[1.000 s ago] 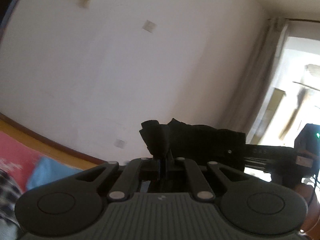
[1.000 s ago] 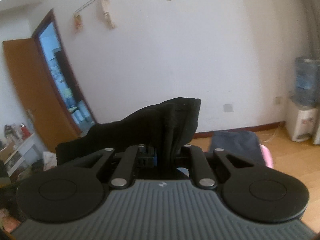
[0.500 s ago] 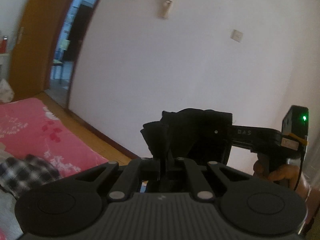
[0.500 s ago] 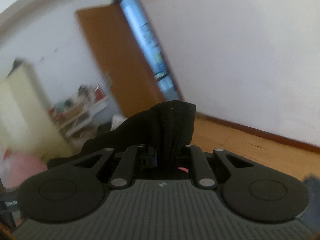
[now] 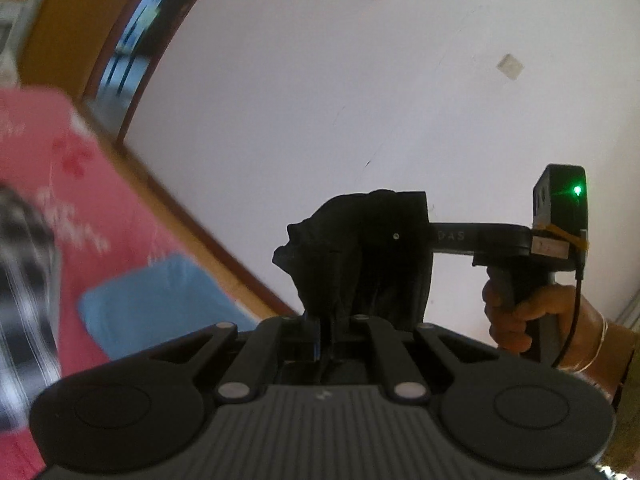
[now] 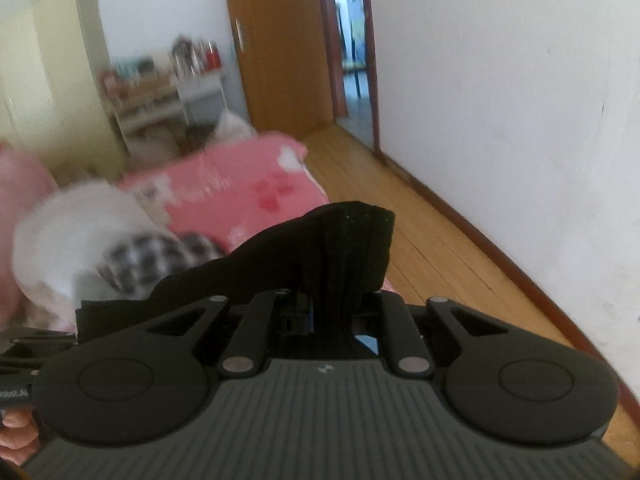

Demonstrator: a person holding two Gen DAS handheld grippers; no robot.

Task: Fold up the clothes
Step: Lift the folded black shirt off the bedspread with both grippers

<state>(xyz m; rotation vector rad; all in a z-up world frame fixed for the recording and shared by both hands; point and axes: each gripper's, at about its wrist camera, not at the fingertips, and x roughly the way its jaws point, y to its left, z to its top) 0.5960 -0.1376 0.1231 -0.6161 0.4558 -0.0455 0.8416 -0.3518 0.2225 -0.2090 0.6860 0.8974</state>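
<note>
- Left wrist view: the left gripper [image 5: 332, 320] is clamped on the black garment [image 5: 360, 256], held up right of the pink bedspread [image 5: 60, 184]; the right gripper [image 5: 404, 236] grips its far side.
- Right wrist view: the right gripper [image 6: 336, 312] pinches the black garment [image 6: 344, 248], right of the pink bedspread [image 6: 240, 192].

The right gripper [image 6: 336, 312] pinches a bunched black garment [image 6: 344, 252] at six o'clock. A pink bedspread [image 6: 248, 196] lies toward ten o'clock, a checked cloth [image 6: 152, 256] on it. An open wooden door [image 6: 280, 40] stands at twelve.
</note>
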